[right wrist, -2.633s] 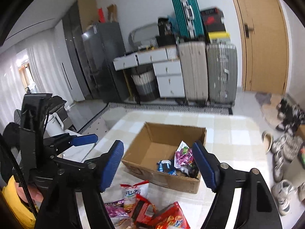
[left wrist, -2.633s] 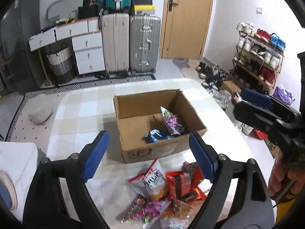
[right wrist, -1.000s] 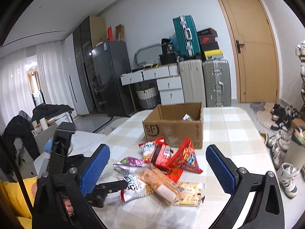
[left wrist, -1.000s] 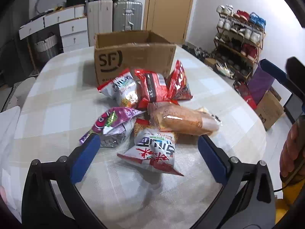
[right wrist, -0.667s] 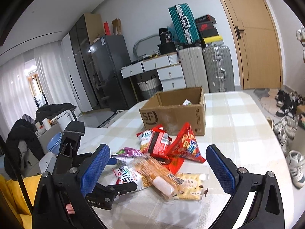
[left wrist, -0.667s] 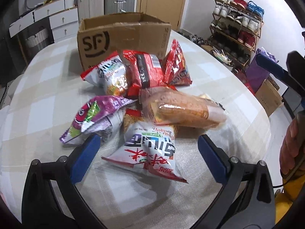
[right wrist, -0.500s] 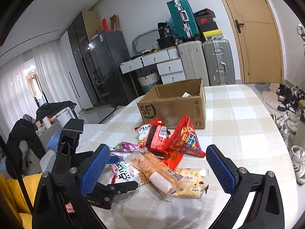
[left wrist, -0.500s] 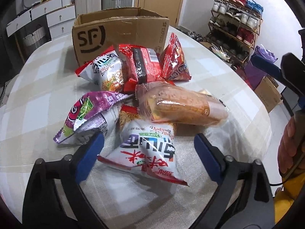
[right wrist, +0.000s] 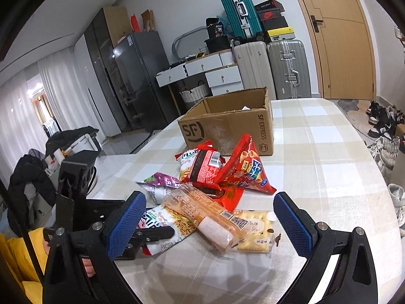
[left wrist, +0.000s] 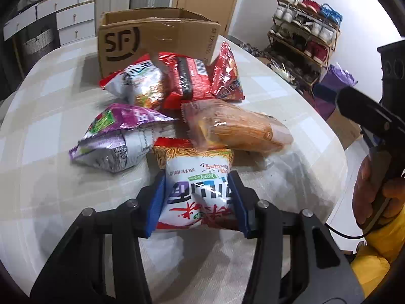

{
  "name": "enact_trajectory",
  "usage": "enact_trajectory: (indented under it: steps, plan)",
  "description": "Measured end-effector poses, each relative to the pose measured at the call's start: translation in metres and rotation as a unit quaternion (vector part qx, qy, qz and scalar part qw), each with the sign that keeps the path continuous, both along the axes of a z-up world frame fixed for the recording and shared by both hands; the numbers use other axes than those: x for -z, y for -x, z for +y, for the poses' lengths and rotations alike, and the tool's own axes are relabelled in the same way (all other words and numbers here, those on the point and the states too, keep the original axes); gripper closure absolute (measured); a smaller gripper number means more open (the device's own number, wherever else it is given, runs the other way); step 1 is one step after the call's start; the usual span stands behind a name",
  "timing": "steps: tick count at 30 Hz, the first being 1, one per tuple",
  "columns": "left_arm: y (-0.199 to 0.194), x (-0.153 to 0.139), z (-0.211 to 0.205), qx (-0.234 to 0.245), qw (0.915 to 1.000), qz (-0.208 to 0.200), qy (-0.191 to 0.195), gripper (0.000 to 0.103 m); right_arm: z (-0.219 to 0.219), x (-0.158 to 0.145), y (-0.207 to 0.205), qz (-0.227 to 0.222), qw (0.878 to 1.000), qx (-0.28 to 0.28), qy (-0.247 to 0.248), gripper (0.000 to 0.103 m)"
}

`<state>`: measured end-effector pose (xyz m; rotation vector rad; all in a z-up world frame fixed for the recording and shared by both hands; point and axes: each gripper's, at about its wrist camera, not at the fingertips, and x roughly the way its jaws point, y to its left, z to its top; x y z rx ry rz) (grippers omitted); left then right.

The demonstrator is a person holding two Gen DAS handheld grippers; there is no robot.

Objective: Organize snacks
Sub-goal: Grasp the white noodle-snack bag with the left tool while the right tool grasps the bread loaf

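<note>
Two grippers over a snack pile on the checked tabletop (right wrist: pixel 329 152). Left gripper (left wrist: pixel 197 200): jaws have just been closing and now pinch the white-and-red noodle snack bag (left wrist: pixel 198 190) from both sides, blue pads pressed into its edges, bottom centre of the left wrist view. The bag lies at the near end of the pile, its top edge under the clear-wrapped orange cracker pack (left wrist: pixel 240 126). Purple bag (left wrist: pixel 119 134) sits just left of it. Further back, another white noodle bag (left wrist: pixel 141 83), a red packet (left wrist: pixel 189 78) and a red triangular bag (left wrist: pixel 227 76) lean near the SF cardboard box (left wrist: pixel 157 38), upper centre. Right gripper (right wrist: pixel 210 225): jaws wide apart, holding nothing, low in the right wrist view, with the cracker pack and a pale biscuit pack (right wrist: pixel 255 230) lying between the pads but untouched. Box is open-topped; something small shows inside, can't tell what.
</note>
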<state>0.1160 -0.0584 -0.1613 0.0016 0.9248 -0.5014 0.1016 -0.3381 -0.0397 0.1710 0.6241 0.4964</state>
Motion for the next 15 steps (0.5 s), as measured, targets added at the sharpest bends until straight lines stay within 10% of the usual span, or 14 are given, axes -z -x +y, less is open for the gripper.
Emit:
enact_trajectory:
  steps: [15]
  plan:
    - [0.029, -0.014, 0.042, -0.006, 0.9976, -0.004, 0.069, 0.058, 0.018, 0.001, 0.0, 0.018, 1.0, -0.009, 0.017, 0.001]
